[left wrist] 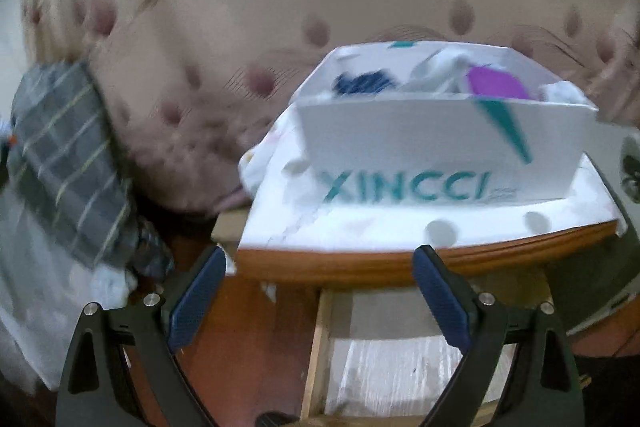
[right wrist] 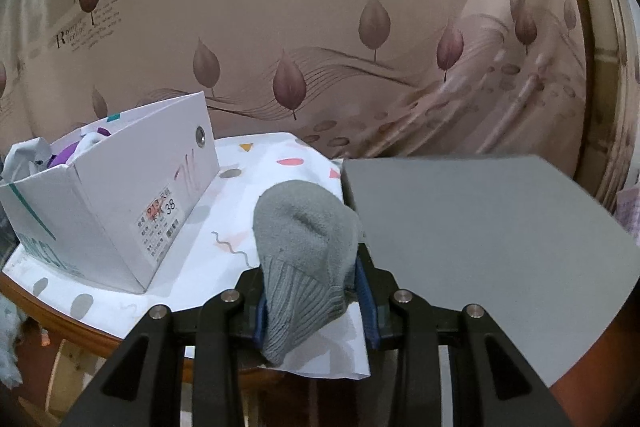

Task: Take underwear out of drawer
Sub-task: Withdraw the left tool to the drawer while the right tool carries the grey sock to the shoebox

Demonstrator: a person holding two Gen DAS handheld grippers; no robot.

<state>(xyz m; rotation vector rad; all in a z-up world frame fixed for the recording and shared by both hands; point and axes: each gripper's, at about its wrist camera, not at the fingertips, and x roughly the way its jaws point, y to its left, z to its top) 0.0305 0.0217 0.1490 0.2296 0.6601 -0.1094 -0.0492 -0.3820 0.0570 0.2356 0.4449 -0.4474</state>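
Underwear: soft folded pieces, navy (left wrist: 362, 83) and purple (left wrist: 496, 83), lie in the white box (left wrist: 436, 147) on the table (left wrist: 400, 261)
Handling: likely light, limp, not fragile; pinch a raised fold
Left gripper (left wrist: 320, 297): spread wide, empty, short of the box
Right gripper (right wrist: 310, 293): clenched on a grey knitted garment (right wrist: 304, 243) beside the grey board (right wrist: 480, 227)

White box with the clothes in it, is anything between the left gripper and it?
Nothing visible blocks it. The open left gripper faces the white box across the table edge, its open top showing clothes.
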